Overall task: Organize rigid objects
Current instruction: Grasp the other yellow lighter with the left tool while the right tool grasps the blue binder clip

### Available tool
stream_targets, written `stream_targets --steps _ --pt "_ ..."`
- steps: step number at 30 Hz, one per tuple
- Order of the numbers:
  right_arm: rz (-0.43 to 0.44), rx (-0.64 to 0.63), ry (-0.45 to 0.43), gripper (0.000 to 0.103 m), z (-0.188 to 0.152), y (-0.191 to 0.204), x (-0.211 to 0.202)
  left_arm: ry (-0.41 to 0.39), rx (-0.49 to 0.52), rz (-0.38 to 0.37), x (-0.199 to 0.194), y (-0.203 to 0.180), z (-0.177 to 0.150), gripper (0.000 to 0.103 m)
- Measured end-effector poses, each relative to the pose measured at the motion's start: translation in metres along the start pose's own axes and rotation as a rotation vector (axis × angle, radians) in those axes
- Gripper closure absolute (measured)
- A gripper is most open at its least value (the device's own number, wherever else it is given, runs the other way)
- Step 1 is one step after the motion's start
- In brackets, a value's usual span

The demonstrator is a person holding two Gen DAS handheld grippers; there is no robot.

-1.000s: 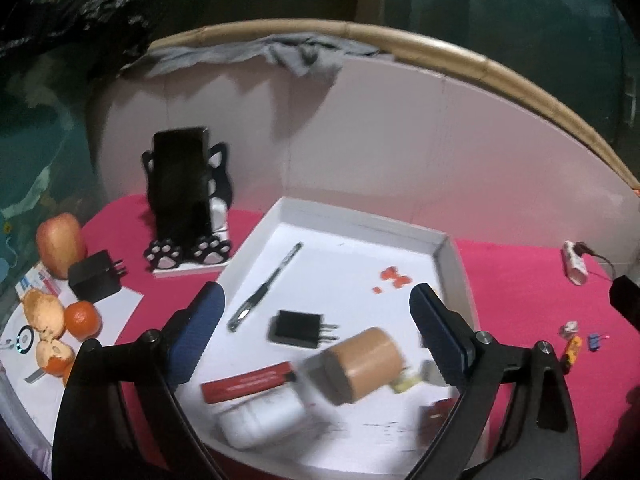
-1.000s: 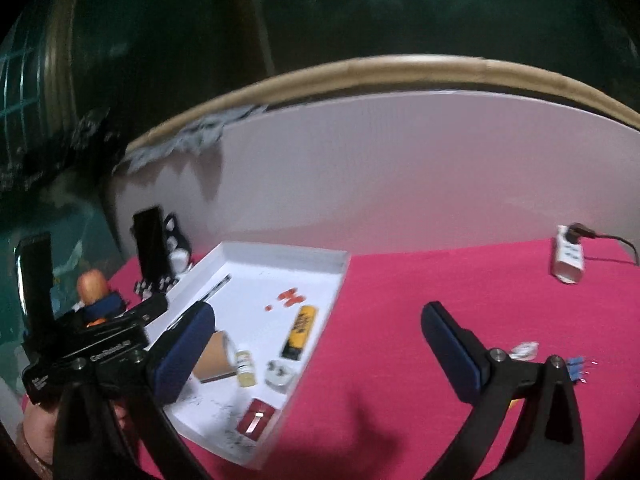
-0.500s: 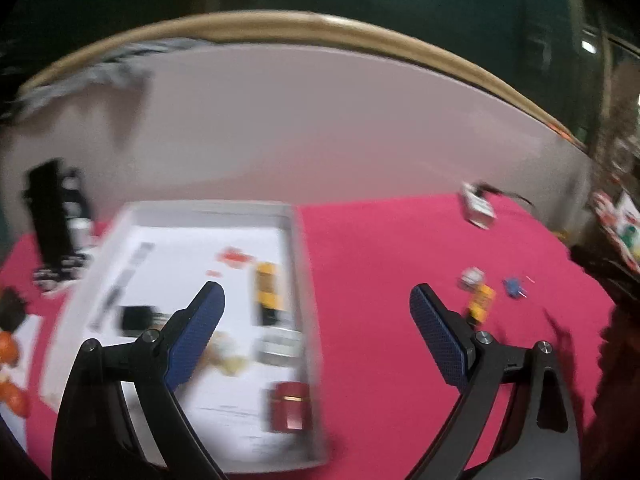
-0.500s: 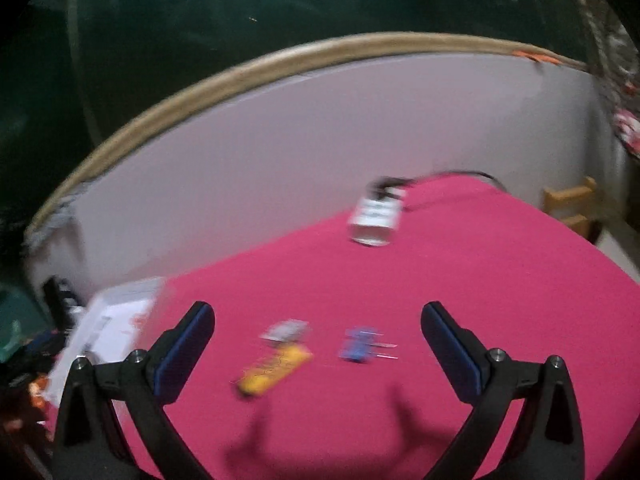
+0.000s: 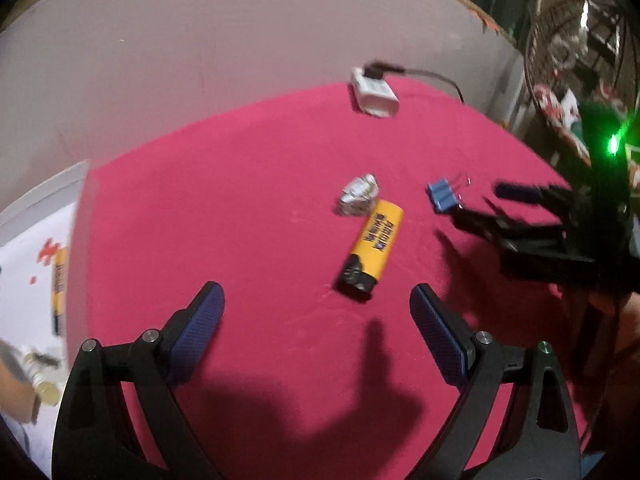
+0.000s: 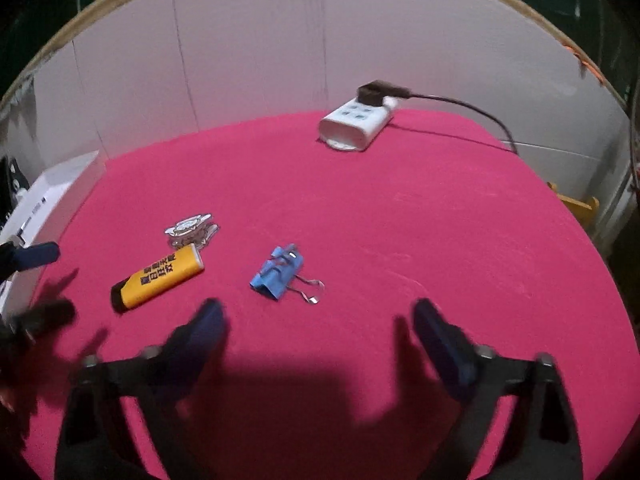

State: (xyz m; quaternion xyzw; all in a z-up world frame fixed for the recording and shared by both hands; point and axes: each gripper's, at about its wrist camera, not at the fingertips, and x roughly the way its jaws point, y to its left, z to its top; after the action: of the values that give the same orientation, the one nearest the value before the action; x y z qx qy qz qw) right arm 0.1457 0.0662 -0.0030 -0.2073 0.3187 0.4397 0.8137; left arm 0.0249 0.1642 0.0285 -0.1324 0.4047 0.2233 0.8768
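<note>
Underneath, pink tablecloth [image 6: 360, 200], white backboard [image 6: 260, 60]

Probably a home: a table under a pink cloth [image 6: 400, 208], a plugged-in power strip [image 6: 356, 126], white backing boards [image 6: 248, 48].

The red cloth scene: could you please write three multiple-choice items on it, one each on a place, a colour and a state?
1. Where does the silver foil-like piece lie?
A. at the yellow lighter's far end
B. on the power strip
C. inside the white tray

2. What colour is the binder clip?
A. green
B. blue
C. black

3. What is between the left gripper's fingers?
A. the lighter
B. the clip
C. nothing but bare red cloth

Answers:
1 A: the foil sits against the lighter's end away from its black cap.
2 B: its body is blue with wire handles.
3 C: the fingers stand apart short of the lighter.
</note>
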Motion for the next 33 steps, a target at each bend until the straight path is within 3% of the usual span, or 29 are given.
stream_targets --steps 4,7,8,11,15,17,18,20,21,33 --pt "0.019 -0.041 0.030 0.037 0.008 0.008 0.014 0.017 0.062 -0.009 0.014 -0.013 0.001 0.009" --pt "0.030 -0.069 0.043 0.057 0.008 0.012 0.016 0.017 0.079 -0.021 0.017 -0.017 0.002 0.009" --pt "0.031 -0.075 0.041 0.071 0.007 0.015 0.015 0.018 0.086 -0.022 0.019 -0.019 0.003 0.009" --pt "0.033 -0.053 0.031 0.074 0.005 0.012 0.010 0.022 0.117 -0.019 0.025 -0.024 0.009 0.009" --pt "0.064 0.037 0.018 0.079 -0.001 -0.006 0.000 0.035 0.153 -0.001 0.035 -0.031 0.015 0.032" --pt "0.069 0.076 0.013 0.079 -0.001 -0.012 -0.001 0.033 0.143 -0.001 0.036 -0.029 0.015 0.033" --pt "0.079 0.090 0.012 0.079 -0.001 -0.014 -0.002 0.034 0.136 -0.011 0.037 -0.028 0.015 0.040" --pt "0.085 0.098 0.008 0.079 -0.002 -0.015 -0.004 0.017 0.141 -0.002 0.034 -0.030 0.015 0.068" --pt "0.088 0.094 0.008 0.080 -0.001 -0.014 -0.004 0.016 0.149 0.011 0.033 -0.032 0.015 0.077" --pt "0.136 0.178 -0.065 0.083 -0.015 -0.016 -0.027 -0.058 0.106 0.093 0.004 -0.042 0.011 0.079"
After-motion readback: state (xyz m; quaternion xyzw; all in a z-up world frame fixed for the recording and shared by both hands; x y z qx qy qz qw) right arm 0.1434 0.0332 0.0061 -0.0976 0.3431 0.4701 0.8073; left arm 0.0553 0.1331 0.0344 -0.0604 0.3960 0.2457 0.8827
